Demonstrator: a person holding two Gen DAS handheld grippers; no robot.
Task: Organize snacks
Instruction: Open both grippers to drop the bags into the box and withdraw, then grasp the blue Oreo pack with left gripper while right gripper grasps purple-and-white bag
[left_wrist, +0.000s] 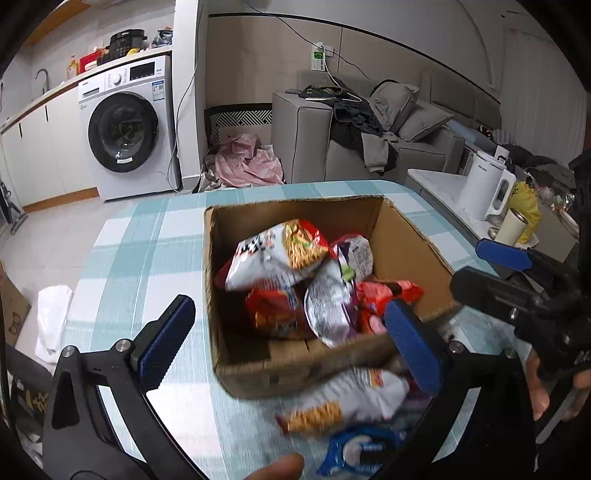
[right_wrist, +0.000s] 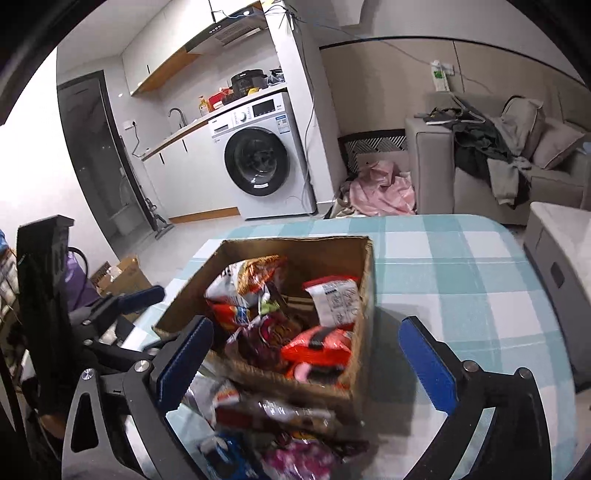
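The snack packets (left_wrist: 291, 273) lay heaped inside an open cardboard box (left_wrist: 406, 236) on the table (left_wrist: 147, 236) with its blue-and-white checked cloth. More packets (left_wrist: 347, 402) lay blurred on the cloth just in front of the box, a blue one (left_wrist: 354, 452) nearest the camera. The left claw (left_wrist: 291, 339) hung released over the box's near wall, gripping nothing. The right claw (right_wrist: 306, 363) was likewise spread wide and empty above the box's near corner. A white kettle (left_wrist: 484, 184) stood on a side counter well apart.

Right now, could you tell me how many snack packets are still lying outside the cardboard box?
2 clearly, both on the table before the cardboard box: a white noodle packet by its near wall, and a blue packet closer to the camera. Blur may hide others.
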